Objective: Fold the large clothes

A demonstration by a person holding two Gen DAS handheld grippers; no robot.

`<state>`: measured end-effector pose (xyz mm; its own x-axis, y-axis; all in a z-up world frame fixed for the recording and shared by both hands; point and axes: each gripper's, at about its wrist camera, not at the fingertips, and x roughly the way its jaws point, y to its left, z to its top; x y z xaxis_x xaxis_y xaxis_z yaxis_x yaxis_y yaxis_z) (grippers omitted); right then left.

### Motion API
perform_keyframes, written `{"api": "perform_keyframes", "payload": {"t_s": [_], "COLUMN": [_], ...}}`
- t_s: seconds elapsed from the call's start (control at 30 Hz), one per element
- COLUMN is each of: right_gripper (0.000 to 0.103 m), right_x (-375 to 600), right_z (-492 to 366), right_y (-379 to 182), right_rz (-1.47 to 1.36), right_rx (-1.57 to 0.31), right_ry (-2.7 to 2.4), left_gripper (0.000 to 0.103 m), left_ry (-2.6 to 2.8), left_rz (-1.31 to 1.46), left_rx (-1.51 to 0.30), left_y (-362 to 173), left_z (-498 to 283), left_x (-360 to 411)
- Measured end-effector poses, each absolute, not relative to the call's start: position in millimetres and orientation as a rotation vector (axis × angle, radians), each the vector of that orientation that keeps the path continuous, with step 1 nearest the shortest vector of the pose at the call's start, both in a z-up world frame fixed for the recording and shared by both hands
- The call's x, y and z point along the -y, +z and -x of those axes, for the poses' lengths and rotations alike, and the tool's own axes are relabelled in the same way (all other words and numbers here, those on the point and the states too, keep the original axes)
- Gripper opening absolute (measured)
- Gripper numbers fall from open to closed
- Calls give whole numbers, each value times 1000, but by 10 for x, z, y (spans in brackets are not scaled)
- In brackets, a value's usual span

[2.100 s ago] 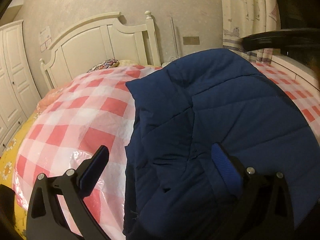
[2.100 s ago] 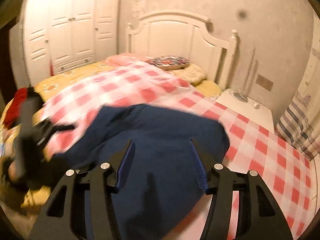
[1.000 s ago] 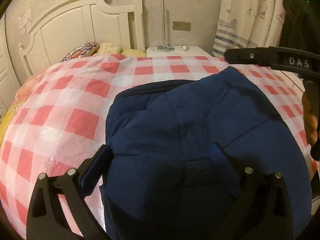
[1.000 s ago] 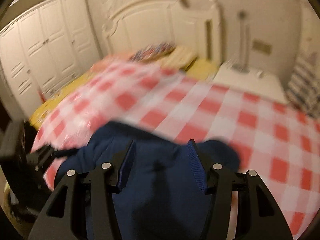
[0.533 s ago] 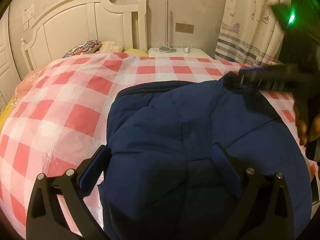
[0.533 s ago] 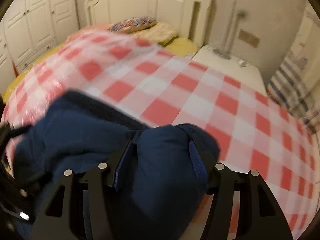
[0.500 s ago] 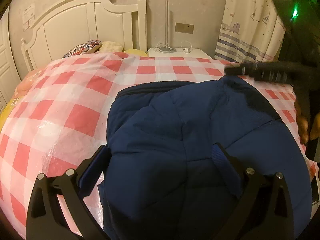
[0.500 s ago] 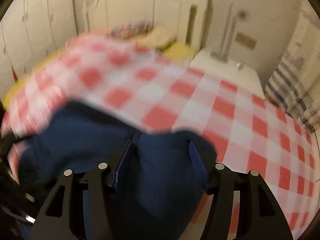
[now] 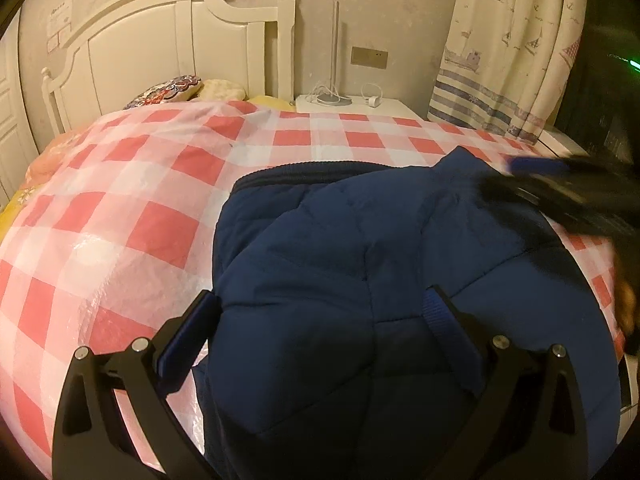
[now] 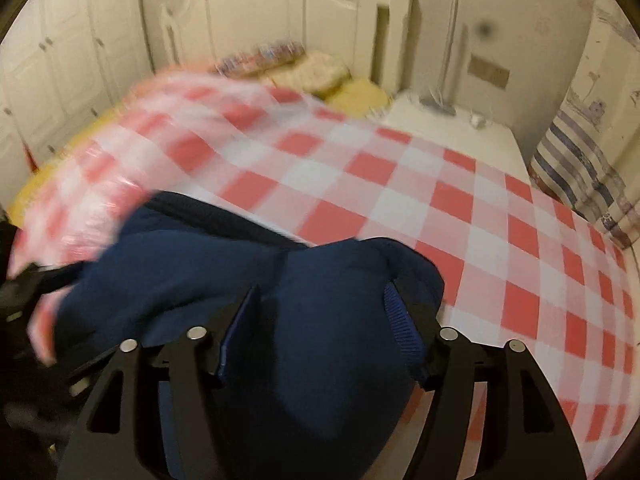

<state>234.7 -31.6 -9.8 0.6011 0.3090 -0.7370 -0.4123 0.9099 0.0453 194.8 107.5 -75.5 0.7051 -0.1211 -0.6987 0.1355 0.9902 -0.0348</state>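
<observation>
A navy quilted jacket (image 9: 360, 272) lies folded in a thick heap on the red-and-white checked bed cover (image 9: 120, 208). My left gripper (image 9: 320, 320) is open, its fingers wide on either side of the jacket's near left part. My right gripper (image 10: 320, 312) is open over the jacket's bulging far right corner (image 10: 340, 280); the view is motion-blurred. In the left wrist view the right gripper (image 9: 560, 184) shows as a dark blur at the jacket's right edge. In the right wrist view the left gripper (image 10: 28, 292) shows at the far left.
A white headboard (image 9: 168, 40) and pillows (image 9: 172, 88) stand at the bed's far end. A white nightstand (image 9: 352, 102) with a lamp pole and cables sits beside it. Curtains (image 9: 504, 48) hang at right. White wardrobes (image 10: 60, 60) line the left wall.
The right gripper has swung lower along the jacket's right edge and its view has shifted with blur. The left gripper and the jacket have barely moved.
</observation>
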Motion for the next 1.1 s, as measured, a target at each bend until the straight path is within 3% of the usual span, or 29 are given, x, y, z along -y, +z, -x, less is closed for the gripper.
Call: {"api": "perform_keyframes", "payload": {"t_s": [0.03, 0.1, 0.13, 0.2, 0.3, 0.47, 0.7, 0.83, 1.1], "right_gripper": [75, 90, 91, 91, 95, 95, 95, 97, 99], "right_x": [359, 394, 381, 215, 269, 330, 459, 577, 718], "right_z": [-2123, -1814, -1669, -1496, -1542, -1479, -853, -842, -958], "right_y": [-60, -34, -69, -302, -387, -250, -155, -371, -456], "right_rz": [128, 117, 127, 241, 152, 128, 150, 41, -128], "right_rx": [-792, -742, -732, -769, -776, -797, -734, -799, -910], "right_ry": [434, 450, 469, 458, 472, 490, 539, 579, 634], "left_gripper": [101, 101, 101, 101, 101, 101, 101, 101, 101], "left_ry": [-143, -143, -144, -139, -125, -111, -73, -43, -228], "left_rz": [-19, -18, -17, -25, -36, -40, -104, -182, 107], "left_rx": [-775, -774, -775, -782, -779, -767, -637, -714, -834], "left_y": [-756, -757, -758, -767, -772, -725, -366, -642, -809], "left_z": [-1951, -1956, -1962, -1962, -1954, -1892, -1086, -965, -1162], "left_x": [-1078, -1080, -1082, -1072, -1048, -1038, -1081, -1073, -1523]}}
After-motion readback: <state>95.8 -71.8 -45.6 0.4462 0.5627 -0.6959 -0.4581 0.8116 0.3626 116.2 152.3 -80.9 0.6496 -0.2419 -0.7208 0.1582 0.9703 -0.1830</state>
